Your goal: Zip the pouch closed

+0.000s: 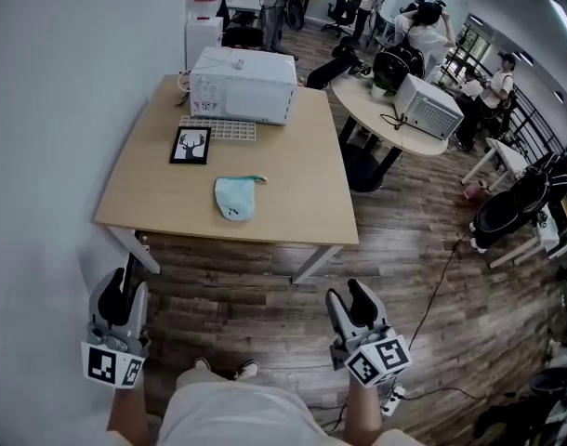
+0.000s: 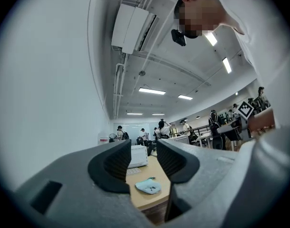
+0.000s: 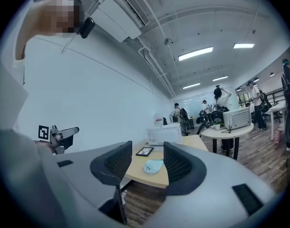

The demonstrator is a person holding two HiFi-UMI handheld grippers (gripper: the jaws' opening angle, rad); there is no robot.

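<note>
**Grippers.** The fingers of the left gripper (image 1: 130,282) are seen released, standing apart with nothing between them. The fingers of the right gripper (image 1: 349,295) are likewise released and empty. Both grippers are held low, over the floor (image 1: 265,291) and short of the worktop's near edge.

**Task item.** The pale blue pouch (image 1: 235,198) lies flat on the worktop (image 1: 293,184), forward of both pairs of fingers and well apart from them. It sits about midway between the two, so neither hand is judged clearly nearer. In each gripper view the pouch shows in the gap between the fingers, far beyond them.

**Orientation.** The long axis is judged to run roughly away from the fingers. A darker green strip shows at the far right corner. It is taken to be the zip end, though the zip itself is too small to be confirmed.

**Progress.** No contact has been made, and a forward reach is judged necessary.

**Markings.** Beyond the pouch stand a picture frame (image 1: 191,145) showing an antlered head and a white appliance (image 1: 243,84). No brand or wording can be read.
</note>
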